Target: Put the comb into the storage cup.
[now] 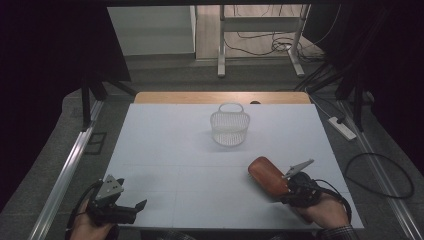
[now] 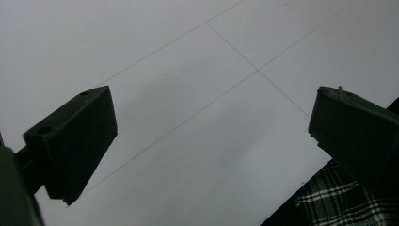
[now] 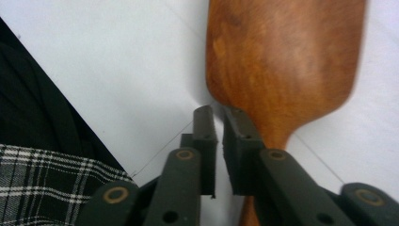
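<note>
One brush point(image 1: 267, 176) lies by the worktop's point(image 1: 175, 150) near right corner. It likely still has to go into the basket point(image 1: 230, 127) toward the far edge. Your right hand-held gripper point(image 1: 287, 186) is nearly closed at its handle, but I cannot tell whether it is grasping. Your left hand-held gripper point(image 1: 131, 212) is released, empty.

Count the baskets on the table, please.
1. The basket stands at the far middle of the table, apart from the brush near the right tool. Nothing seems able to hide another.
</note>
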Motion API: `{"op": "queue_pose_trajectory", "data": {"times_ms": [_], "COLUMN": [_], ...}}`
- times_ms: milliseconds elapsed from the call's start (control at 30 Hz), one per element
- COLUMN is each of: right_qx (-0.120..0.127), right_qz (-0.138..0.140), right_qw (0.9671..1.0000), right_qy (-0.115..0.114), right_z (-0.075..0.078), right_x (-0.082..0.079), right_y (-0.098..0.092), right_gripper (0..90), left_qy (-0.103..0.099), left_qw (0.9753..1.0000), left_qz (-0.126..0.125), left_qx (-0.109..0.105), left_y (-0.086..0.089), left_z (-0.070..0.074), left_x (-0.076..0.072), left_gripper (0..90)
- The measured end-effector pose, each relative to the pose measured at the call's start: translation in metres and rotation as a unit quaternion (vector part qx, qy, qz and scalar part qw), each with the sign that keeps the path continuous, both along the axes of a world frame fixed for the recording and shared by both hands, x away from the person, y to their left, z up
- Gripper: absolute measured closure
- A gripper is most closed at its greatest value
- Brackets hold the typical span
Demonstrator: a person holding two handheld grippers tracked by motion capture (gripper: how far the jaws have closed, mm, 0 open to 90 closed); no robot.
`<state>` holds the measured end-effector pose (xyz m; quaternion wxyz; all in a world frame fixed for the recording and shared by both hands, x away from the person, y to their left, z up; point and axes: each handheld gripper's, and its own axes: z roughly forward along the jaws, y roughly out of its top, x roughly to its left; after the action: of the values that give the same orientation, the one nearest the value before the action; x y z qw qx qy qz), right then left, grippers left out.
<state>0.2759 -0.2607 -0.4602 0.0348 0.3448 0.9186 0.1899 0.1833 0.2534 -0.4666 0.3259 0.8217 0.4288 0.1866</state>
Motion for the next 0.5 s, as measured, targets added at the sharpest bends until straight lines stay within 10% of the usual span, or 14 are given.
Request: {"op": "queue_pose_trajectory", "data": {"times_ms": [500], "right_qx": [0.000], "right_qz": [-0.030], "right_qw": [0.9982], "right_qy": [-0.052], "right_z": [0.0076], "right_x": [-0.0020], "right_y": [-0.0072], "right_gripper": [36.8], "left_qy": [0.001], "left_qw": [1.0000], "left_qz": [-0.002], "left_qx": [0.002], "left_y": [-0.0004], "left_z": [0.0000], "left_x": [0.0003], "left_gripper": [2.7]}}
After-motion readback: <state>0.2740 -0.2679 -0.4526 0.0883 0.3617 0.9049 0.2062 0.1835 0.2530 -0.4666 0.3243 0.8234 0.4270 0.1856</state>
